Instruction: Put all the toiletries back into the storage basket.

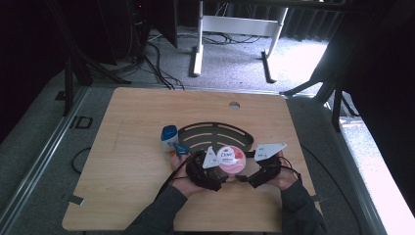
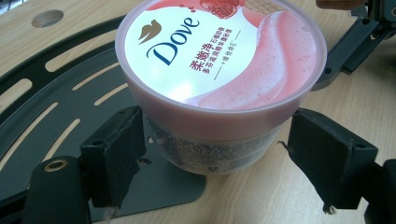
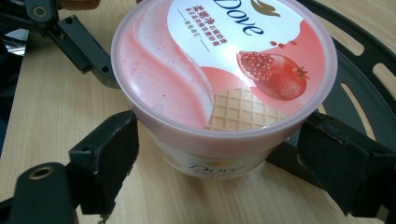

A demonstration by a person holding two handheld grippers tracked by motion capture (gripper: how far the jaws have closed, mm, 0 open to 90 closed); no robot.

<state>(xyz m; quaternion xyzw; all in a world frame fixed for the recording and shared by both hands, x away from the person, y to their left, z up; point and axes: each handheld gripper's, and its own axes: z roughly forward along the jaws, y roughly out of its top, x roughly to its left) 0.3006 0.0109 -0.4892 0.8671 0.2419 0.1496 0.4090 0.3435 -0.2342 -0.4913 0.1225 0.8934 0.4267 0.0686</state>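
Pink Dove tub (image 1: 231, 159) sits near the front middle of the wooden table (image 1: 122, 147), right at the front edge of a black slotted tray (image 1: 215, 132). From the left gripper view its base looks partly on the tray's lip and partly on bare wood. The lid has the Dove logo, a swirl of pink cream, a pomegranate and a waffle pattern, all easy to read in the right gripper view.

Both grippers come at it from opposite sides. The left gripper (image 2: 212, 154) has its black pads around the tub's lower body under the lid rim: the left pad looks like it's touching the wall, while the other one sits with a sliver of gap, so I can't really tell if it's gripping. The right gripper (image 3: 219, 158) is much the same, with one pad up against the tub under the rim and the other just beside it, jaws spread about as wide as the tub.

A small white bottle with a blue cap (image 1: 169, 137) stands just left of the tray, close to the person's left hand (image 1: 182, 182).
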